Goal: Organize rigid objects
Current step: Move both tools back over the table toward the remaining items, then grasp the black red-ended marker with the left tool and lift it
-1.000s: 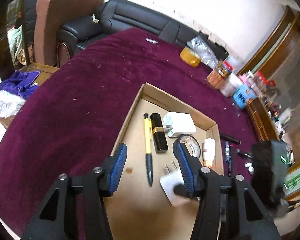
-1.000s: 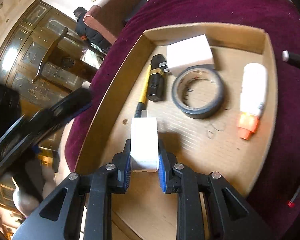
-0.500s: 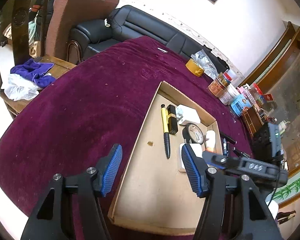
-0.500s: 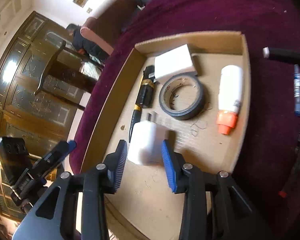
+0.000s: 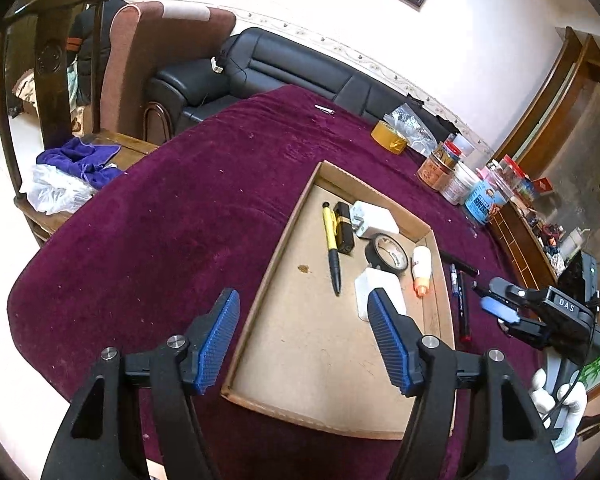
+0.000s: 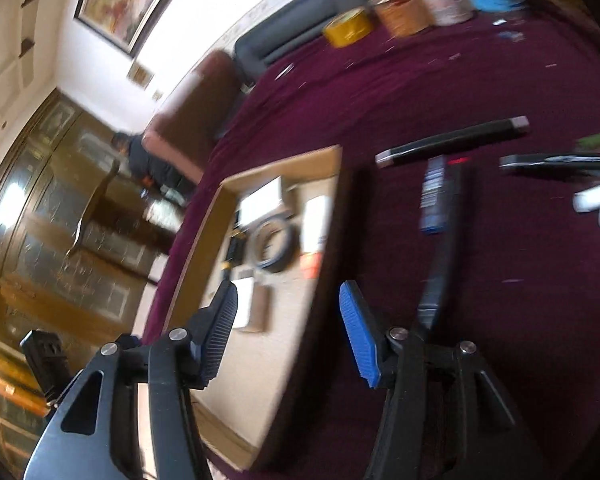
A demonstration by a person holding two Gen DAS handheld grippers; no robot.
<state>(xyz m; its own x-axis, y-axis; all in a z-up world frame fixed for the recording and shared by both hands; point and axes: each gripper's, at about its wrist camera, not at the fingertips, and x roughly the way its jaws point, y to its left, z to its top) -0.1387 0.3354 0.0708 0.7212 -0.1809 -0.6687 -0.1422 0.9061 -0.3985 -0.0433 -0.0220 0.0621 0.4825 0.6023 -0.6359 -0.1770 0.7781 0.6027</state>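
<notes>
A shallow cardboard tray [image 5: 296, 216] lies on the purple table. In it are a yellow-black pen [image 5: 332, 244], a black bar [image 5: 345, 226], a white charger [image 5: 374, 222], a black tape roll [image 5: 388, 254], a white glue bottle [image 5: 421, 270] and a white adapter block [image 5: 374, 288]. My left gripper [image 5: 304, 338] is open and empty above the tray's near end. My right gripper [image 6: 288, 328] is open and empty over the tray's right rim [image 6: 332, 240]; it also shows in the left wrist view [image 5: 500, 300]. The right wrist view is motion-blurred.
Pens and markers [image 5: 460, 296] lie on the cloth right of the tray; a black stick [image 6: 452, 140] and a blue-labelled pen [image 6: 432, 196] show in the right wrist view. Yellow tape [image 5: 388, 138] and jars [image 5: 456, 176] stand at the back. A sofa and chairs stand beyond the table.
My right gripper opened, left the white adapter block in the tray and swung right toward the pens. My left gripper pulled back and up.
</notes>
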